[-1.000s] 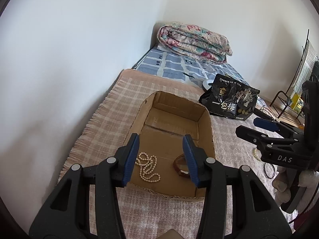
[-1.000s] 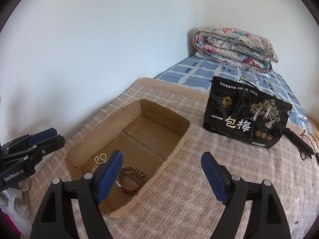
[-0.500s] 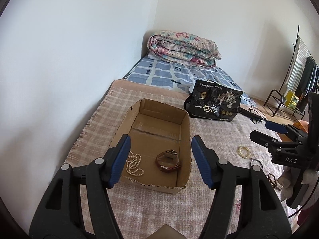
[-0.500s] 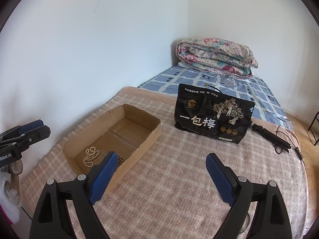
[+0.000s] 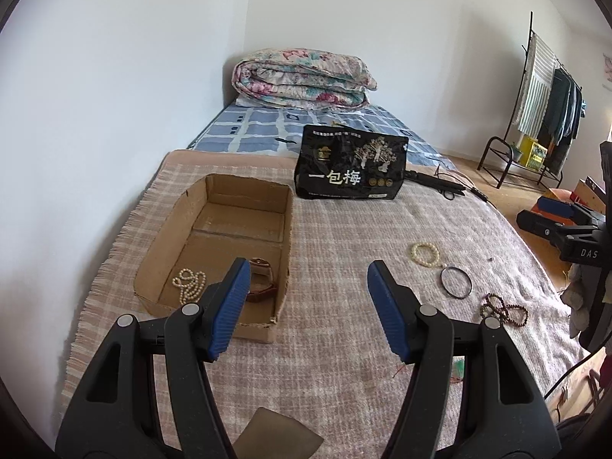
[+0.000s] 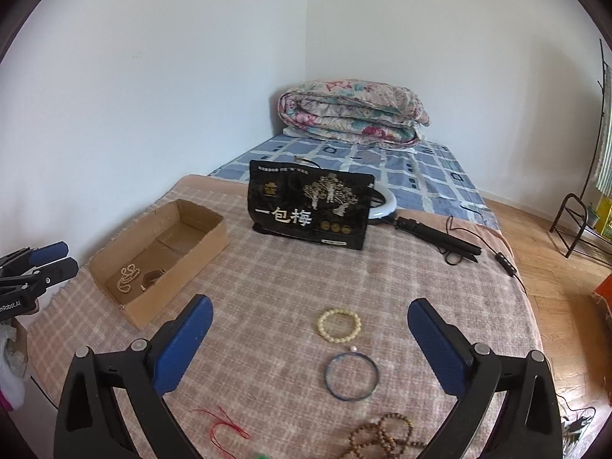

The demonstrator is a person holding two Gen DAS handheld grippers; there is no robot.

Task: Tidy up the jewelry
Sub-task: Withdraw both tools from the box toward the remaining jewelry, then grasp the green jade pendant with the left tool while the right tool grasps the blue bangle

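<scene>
An open cardboard box (image 5: 179, 210) (image 6: 212, 243) lies on the plaid blanket and holds a pearl necklace (image 5: 189, 285) (image 6: 127, 277) and a brown watch (image 5: 262, 285). A cream bead bracelet (image 6: 339, 325) (image 5: 424, 254), a dark bangle (image 6: 351, 376) (image 5: 455, 283), brown prayer beads (image 6: 382, 438) (image 5: 505, 310) and a red string (image 6: 225, 426) lie on the blanket. My left gripper (image 5: 308, 302) is open and empty, above the box's near right corner. My right gripper (image 6: 308, 338) is open and empty, above the bracelet and bangle.
A black printed bag (image 6: 310, 208) (image 5: 352, 168) stands behind the box. A folded tripod with ring light and cable (image 6: 432, 235) lies to its right. A rolled floral quilt (image 6: 352, 114) sits at the bed's far end. A clothes rack (image 5: 543, 107) stands on the floor at right.
Both grippers have pulled back and up from the box. The left gripper has opened wider. The loose bracelets on the blanket have come into both views.
</scene>
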